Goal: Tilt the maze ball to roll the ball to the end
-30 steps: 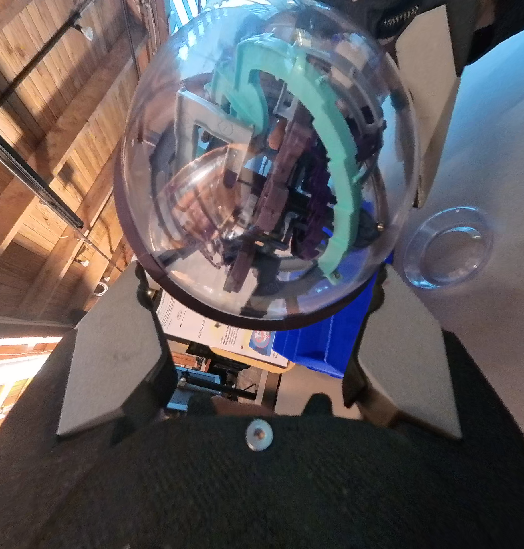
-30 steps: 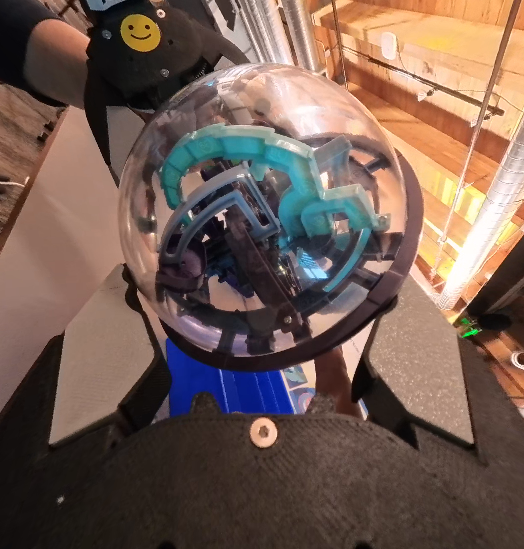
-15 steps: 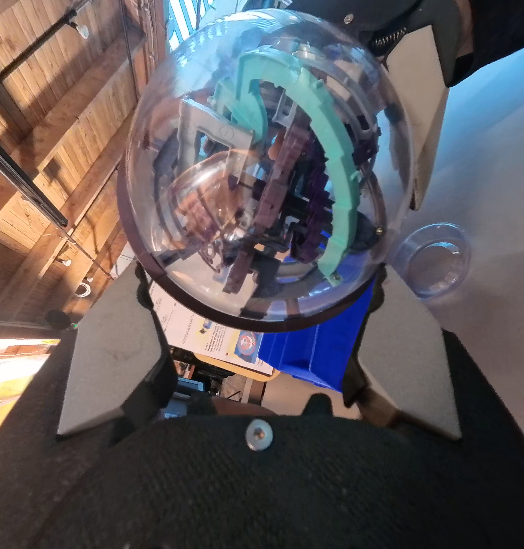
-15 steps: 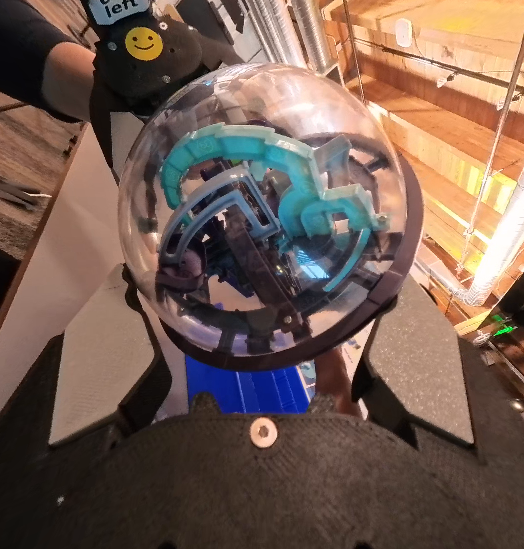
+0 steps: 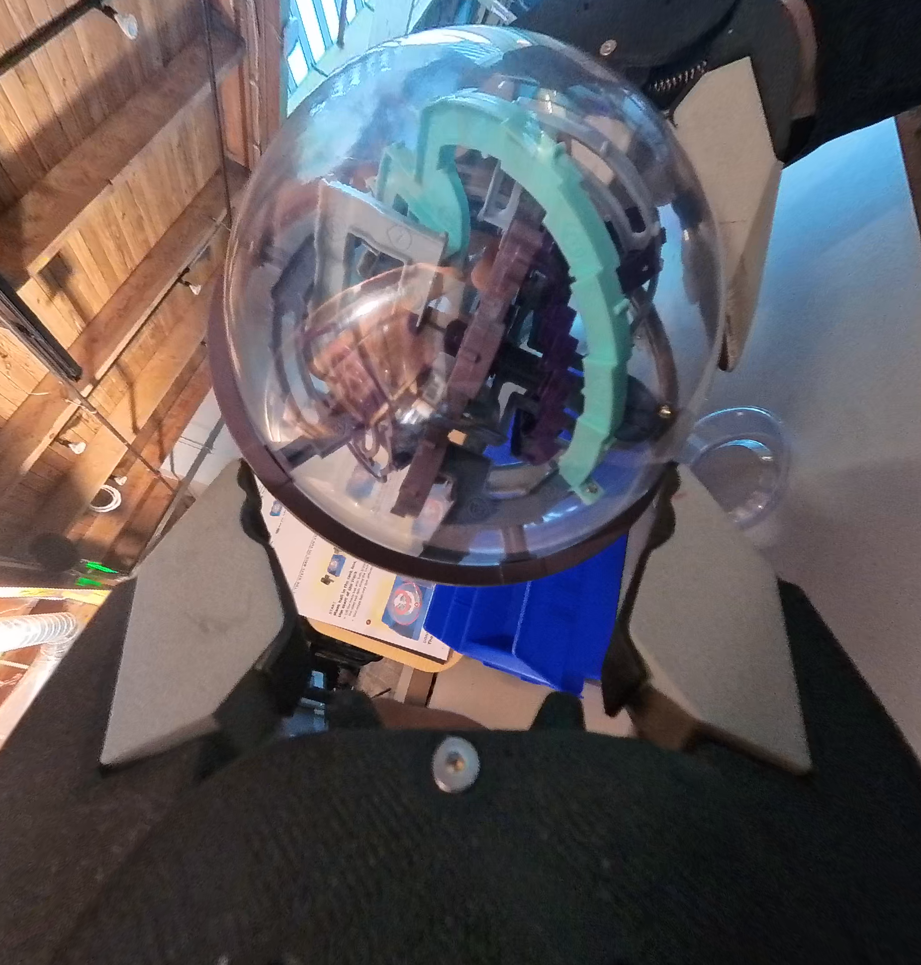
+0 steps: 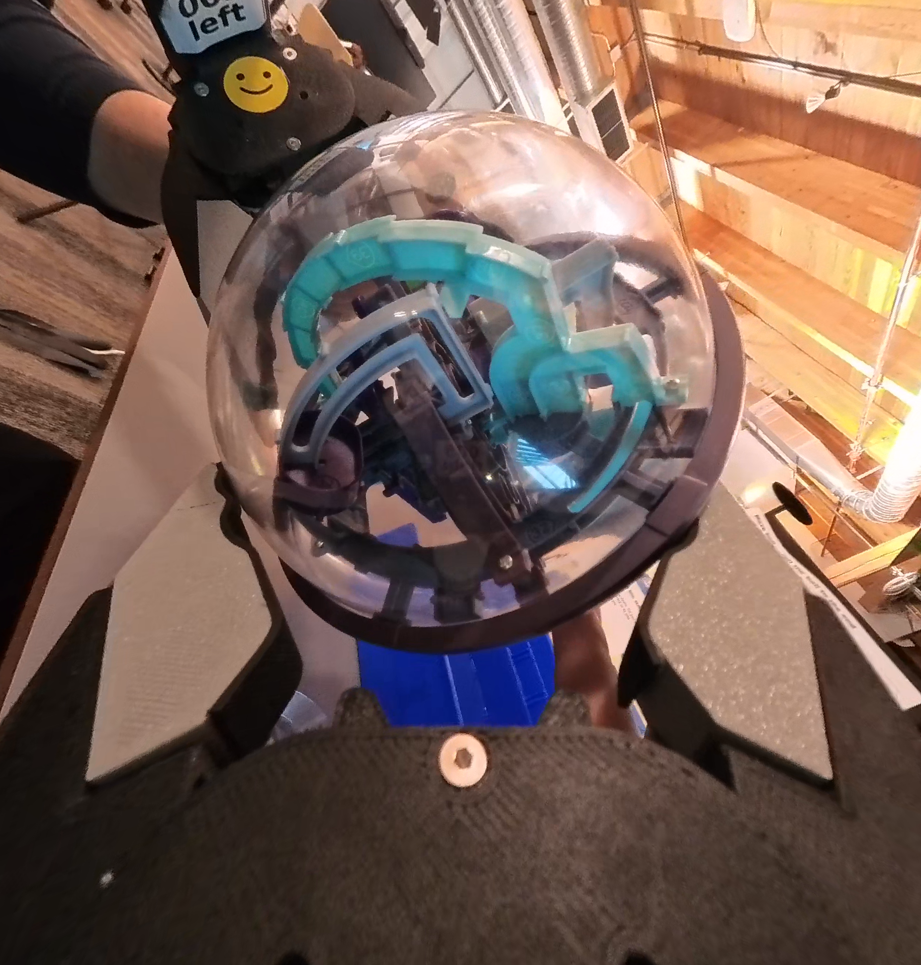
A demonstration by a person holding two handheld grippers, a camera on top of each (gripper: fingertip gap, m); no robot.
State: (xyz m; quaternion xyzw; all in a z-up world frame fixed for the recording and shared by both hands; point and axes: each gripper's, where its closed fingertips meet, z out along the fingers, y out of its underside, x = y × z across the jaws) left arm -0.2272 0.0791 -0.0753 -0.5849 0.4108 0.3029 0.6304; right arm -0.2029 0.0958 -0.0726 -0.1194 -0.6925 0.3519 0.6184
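Observation:
The maze ball [image 5: 469, 292] is a clear sphere with a dark equator band and teal, grey and purple tracks inside. It is held up in the air between both grippers. My left gripper [image 5: 458, 493] is shut on it, with its fingertips [image 5: 249, 496] pressed on the dark band. My right gripper [image 6: 461, 509] is shut on the same maze ball [image 6: 474, 365] from the opposite side, fingertips [image 6: 693, 527] on the band. Each view shows the other gripper behind the sphere: the right gripper in the left wrist view [image 5: 730, 156], the left gripper in the right wrist view [image 6: 254, 104]. I cannot pick out the small rolling ball.
A clear plastic dish [image 5: 735, 470] lies on the white table [image 5: 839, 339]. A blue bin [image 5: 526, 626] and a printed sheet [image 5: 354, 590] lie below the ball; the bin also shows in the right wrist view [image 6: 448, 679]. Wooden ceiling and ducts are behind.
Both grippers have turned the maze ball together; the background has swung in both views and the clear dish has slid closer behind the sphere. Both grasps have stayed the same.

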